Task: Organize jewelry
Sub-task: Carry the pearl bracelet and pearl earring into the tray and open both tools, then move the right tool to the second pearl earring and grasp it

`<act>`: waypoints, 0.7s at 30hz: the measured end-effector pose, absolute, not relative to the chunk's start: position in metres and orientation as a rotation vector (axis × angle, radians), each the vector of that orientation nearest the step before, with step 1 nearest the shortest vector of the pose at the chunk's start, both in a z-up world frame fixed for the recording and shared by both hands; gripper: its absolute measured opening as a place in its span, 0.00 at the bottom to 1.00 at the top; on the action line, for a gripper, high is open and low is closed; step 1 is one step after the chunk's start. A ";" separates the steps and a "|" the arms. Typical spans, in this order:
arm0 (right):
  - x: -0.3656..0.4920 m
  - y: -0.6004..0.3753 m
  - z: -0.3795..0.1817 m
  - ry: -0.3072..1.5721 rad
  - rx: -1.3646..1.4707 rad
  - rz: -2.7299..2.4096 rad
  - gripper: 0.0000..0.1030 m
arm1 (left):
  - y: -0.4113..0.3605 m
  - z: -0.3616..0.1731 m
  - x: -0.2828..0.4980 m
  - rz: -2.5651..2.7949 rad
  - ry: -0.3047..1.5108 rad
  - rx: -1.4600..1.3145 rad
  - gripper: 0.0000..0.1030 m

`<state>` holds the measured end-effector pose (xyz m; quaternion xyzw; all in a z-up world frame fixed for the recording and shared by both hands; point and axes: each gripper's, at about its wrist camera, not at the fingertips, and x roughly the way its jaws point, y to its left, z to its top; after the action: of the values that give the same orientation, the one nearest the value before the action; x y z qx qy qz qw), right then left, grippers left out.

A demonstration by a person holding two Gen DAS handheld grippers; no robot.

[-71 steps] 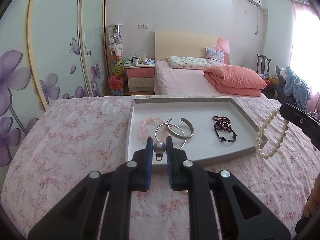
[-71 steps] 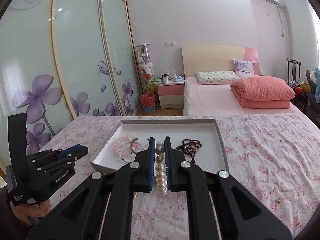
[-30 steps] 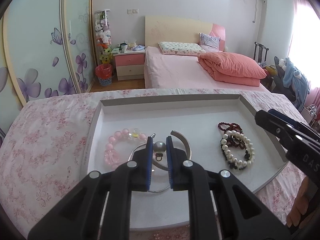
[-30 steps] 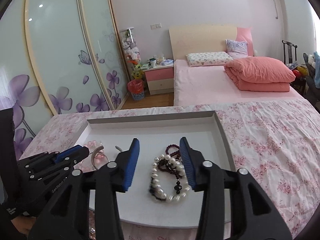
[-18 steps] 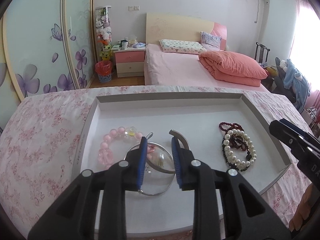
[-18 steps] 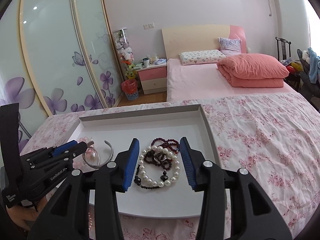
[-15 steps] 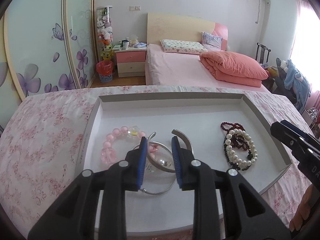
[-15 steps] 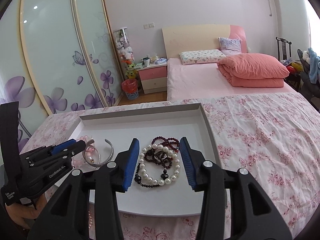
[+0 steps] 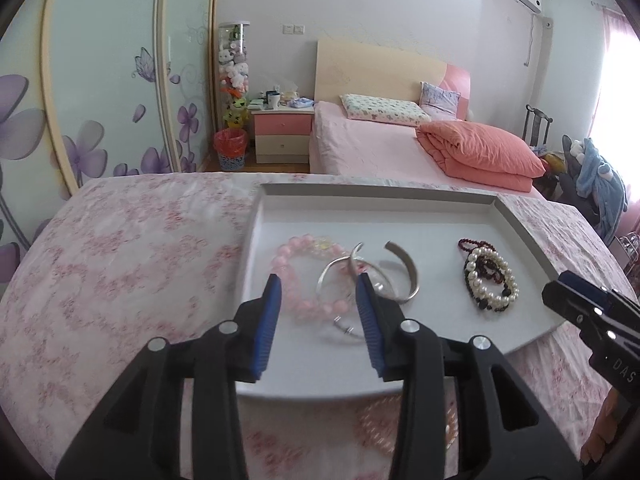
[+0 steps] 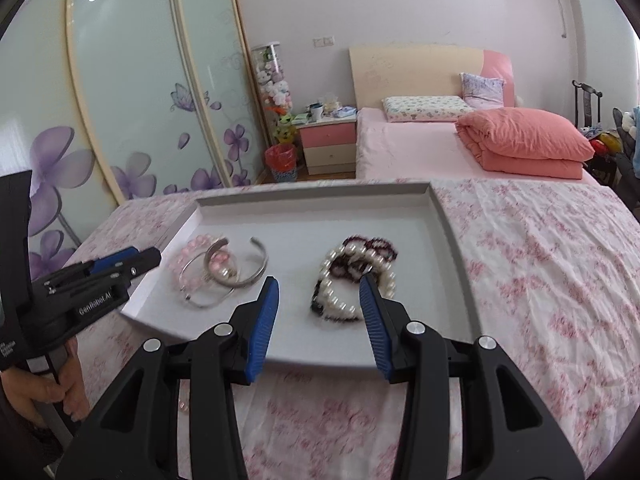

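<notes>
A grey tray (image 9: 516, 220) (image 10: 448, 232) lies on the floral bedspread. In it lie a pink bead bracelet (image 9: 288, 264) (image 10: 188, 252), a thin silver bangle (image 9: 332, 276) (image 10: 200, 300), a wide silver cuff (image 9: 408, 264) (image 10: 256, 260), and a white pearl bracelet (image 9: 492, 284) (image 10: 344, 304) on a dark bead string (image 9: 476, 246) (image 10: 380, 246). My left gripper (image 9: 318, 308) is open and empty above the tray's near left part. My right gripper (image 10: 316, 308) is open and empty, just in front of the pearls.
More pink beads (image 9: 384, 428) lie blurred on the bedspread in front of the tray. Beyond stand a bed with an orange quilt (image 9: 480, 152), a pink nightstand (image 9: 284, 132) and sliding wardrobe doors (image 10: 132, 92) at left.
Both grippers let go of their jewelry in the tray: the right dropped the pearl bracelet on the dark beads, the left its pearl piece by the bangles. Both opened wider and pulled back.
</notes>
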<state>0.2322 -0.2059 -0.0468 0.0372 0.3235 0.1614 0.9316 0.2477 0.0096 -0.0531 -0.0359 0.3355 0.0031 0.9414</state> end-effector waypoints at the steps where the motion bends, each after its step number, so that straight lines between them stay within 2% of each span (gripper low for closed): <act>1: 0.228 -0.202 -0.049 0.673 0.070 0.342 0.42 | 0.012 -0.054 0.244 0.011 0.685 -0.074 0.40; 4: 0.216 -0.187 -0.056 0.709 0.050 0.383 0.41 | 0.026 -0.057 0.230 0.031 0.699 -0.077 0.40; 11: 0.195 -0.149 -0.072 0.783 -0.015 0.484 0.27 | 0.052 -0.070 0.203 0.067 0.731 -0.081 0.43; 21: 0.194 -0.120 -0.083 0.830 -0.098 0.508 0.19 | 0.072 -0.075 0.194 0.106 0.740 -0.111 0.46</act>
<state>0.1936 -0.1205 -0.0827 -0.0472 0.3986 0.2438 0.8829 0.1939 0.0716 -0.0751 -0.0543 0.3614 0.0520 0.9294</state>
